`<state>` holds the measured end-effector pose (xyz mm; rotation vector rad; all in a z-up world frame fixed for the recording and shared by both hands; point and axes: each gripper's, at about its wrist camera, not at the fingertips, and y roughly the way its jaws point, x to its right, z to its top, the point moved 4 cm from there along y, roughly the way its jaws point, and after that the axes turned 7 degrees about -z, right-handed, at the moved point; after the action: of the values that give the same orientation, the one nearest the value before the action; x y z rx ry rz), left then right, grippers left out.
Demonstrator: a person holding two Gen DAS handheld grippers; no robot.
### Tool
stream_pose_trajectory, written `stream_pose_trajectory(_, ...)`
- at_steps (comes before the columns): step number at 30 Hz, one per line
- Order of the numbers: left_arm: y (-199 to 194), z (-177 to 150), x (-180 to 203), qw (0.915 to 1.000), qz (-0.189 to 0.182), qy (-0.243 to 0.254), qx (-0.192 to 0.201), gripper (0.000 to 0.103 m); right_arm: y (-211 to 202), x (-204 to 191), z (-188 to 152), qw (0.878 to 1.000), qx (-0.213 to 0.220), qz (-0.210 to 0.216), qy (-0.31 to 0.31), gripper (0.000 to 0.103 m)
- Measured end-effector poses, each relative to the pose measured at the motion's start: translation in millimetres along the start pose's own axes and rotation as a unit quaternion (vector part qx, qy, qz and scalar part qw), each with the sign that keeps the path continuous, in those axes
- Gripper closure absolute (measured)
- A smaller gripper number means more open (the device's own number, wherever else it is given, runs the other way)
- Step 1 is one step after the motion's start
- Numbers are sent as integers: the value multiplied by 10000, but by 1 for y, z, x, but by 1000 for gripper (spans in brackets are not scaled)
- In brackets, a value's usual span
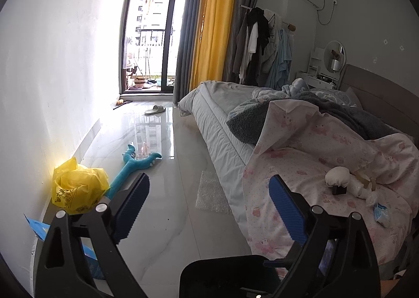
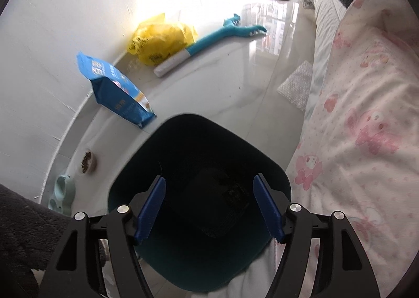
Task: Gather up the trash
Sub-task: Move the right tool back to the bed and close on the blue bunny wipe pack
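My right gripper point(image 2: 209, 180) hangs open straight over the dark trash bin point(image 2: 199, 121), nothing between its blue pads; a dark flat item point(image 2: 222, 201) lies at the bin's bottom. My left gripper point(image 1: 209, 180) stands wide open and empty above the floor, the bin point(image 1: 222, 271) just below it. On the pink-print bedcover point(image 1: 301, 167) to the right lie a white crumpled wad point(image 1: 337, 176), a small black box point(image 1: 340, 190) and a blue-white wrapper point(image 1: 381, 213). A bubble-wrap sheet point(image 1: 210, 193) point(image 2: 297, 86) lies on the floor against the bed.
Along the left wall sit a yellow plastic bag point(image 2: 162, 38), a blue pouch point(image 2: 115, 88), a teal dinosaur toy point(image 2: 227, 31) and pet bowls point(image 2: 87, 160). A slipper point(image 1: 154, 110) lies near the balcony door. The bed point(image 1: 222, 125) fills the right side.
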<state>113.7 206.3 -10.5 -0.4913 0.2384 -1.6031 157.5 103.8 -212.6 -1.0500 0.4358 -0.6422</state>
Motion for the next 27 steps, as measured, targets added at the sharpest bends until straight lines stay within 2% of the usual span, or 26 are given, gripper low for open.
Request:
stream_pose_trajectory(10, 19, 4, 16, 9999, 25, -91, -55, 6, -59, 19, 7, 9973, 711, 151, 56, 30)
stream_pose_trajectory(22, 46, 3, 65, 9990, -401, -57, -210, 5, -109, 72, -8, 9918, 1220, -41, 380, 28)
stream_pose_trajectory(27, 57, 0, 84, 9981, -547, -9, -275, 5, -129, 98, -19, 9884, 1419, -181, 503, 23)
